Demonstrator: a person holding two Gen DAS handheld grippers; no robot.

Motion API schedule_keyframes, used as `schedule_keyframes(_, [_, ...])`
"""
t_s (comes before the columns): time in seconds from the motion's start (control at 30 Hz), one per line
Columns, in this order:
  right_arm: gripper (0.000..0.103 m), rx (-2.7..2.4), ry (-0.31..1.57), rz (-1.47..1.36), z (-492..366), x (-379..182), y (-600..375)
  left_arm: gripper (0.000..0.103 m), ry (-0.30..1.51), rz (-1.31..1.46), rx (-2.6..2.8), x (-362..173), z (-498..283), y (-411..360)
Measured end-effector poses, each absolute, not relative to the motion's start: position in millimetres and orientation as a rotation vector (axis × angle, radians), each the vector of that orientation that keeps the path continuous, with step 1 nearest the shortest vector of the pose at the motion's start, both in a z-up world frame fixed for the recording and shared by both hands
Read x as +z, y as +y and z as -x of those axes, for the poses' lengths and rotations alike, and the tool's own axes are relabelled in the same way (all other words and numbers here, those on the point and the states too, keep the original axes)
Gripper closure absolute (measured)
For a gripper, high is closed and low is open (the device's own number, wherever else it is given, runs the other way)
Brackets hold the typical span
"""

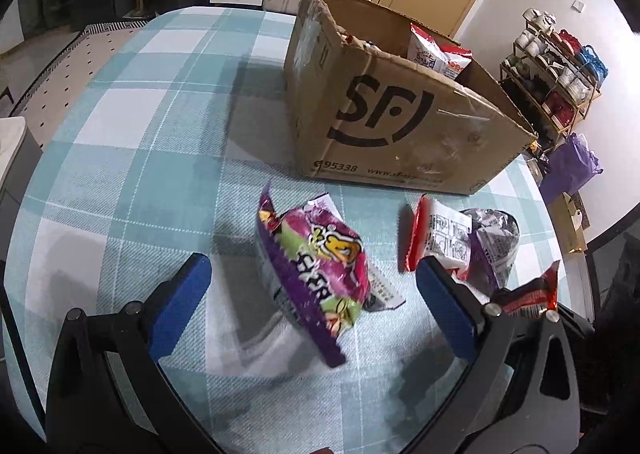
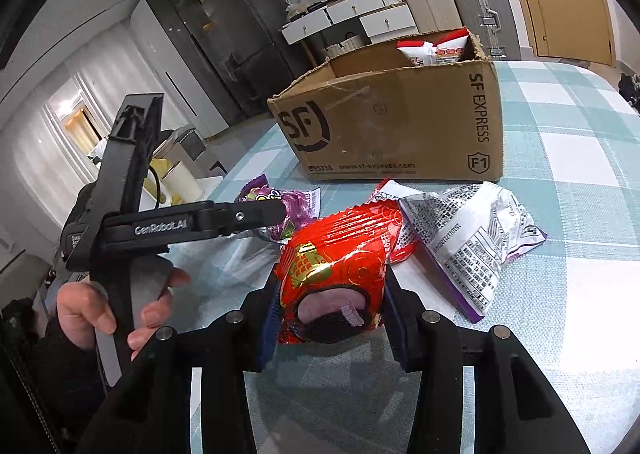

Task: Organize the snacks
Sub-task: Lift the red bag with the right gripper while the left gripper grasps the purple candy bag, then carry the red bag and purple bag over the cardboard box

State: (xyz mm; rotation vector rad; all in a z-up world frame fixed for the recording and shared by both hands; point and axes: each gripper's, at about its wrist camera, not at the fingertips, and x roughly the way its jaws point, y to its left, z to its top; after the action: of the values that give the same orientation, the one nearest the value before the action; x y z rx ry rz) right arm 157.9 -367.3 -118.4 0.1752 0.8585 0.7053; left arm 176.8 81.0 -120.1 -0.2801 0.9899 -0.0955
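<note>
A purple and pink snack bag (image 1: 316, 274) lies tilted on the checked tablecloth between the open blue pads of my left gripper (image 1: 314, 294), which is not touching it. My right gripper (image 2: 330, 318) is shut on a red foil snack packet (image 2: 336, 270), held just above the table. A purple-edged bag with white printed back (image 2: 468, 238) lies to its right; it also shows in the left wrist view (image 1: 494, 246). The open SF cardboard box (image 1: 384, 121) stands behind, with red and white packets (image 1: 436, 49) inside. The box also shows in the right wrist view (image 2: 400, 125).
The table has a teal and white checked cloth (image 1: 140, 125). A red and white packet (image 1: 436, 238) lies beside the purple-edged bag. A shoe rack (image 1: 556, 73) and purple bag (image 1: 572, 165) stand past the table's right edge. Drawers and suitcases line the far wall.
</note>
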Motion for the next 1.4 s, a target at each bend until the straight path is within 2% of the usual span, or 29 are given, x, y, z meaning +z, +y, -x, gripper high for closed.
schedule_keyframes(0.37, [0.058,0.703,0.860,-0.185,-159.8,-116.3,-369.2,0.002,1.007,0.299,-0.119,-125.0,-193.6,74.2])
schedule_keyframes(0.47, [0.058,0.704,0.860,-0.187,-160.4,-116.4,-369.2,0.006,1.004,0.298,-0.126,-124.6,-194.5,73.5])
schedule_keyframes(0.57, [0.058,0.703,0.861,-0.188,-162.8,-118.8,-369.0,0.018,1.003,0.294,-0.127,-124.2,-193.8,73.9])
schedule_keyframes(0.67, [0.058,0.702,0.860,-0.186,-162.0,-117.9,-369.1,0.047,1.011,0.297,-0.115,-126.4,-191.9,77.2])
schedule_keyframes(0.7, [0.058,0.702,0.859,-0.185,-161.5,-117.4,-368.9,0.052,1.015,0.304,-0.115,-128.0,-190.8,79.7])
schedule_keyframes(0.83, [0.058,0.699,0.856,-0.176,-159.7,-115.6,-367.2,0.063,0.990,0.271,-0.130,-127.1,-182.2,79.4])
schedule_keyframes(1.4, [0.058,0.707,0.789,-0.147,-144.9,-90.7,-361.0,0.064,0.914,0.243,-0.189,-90.6,-144.8,74.0])
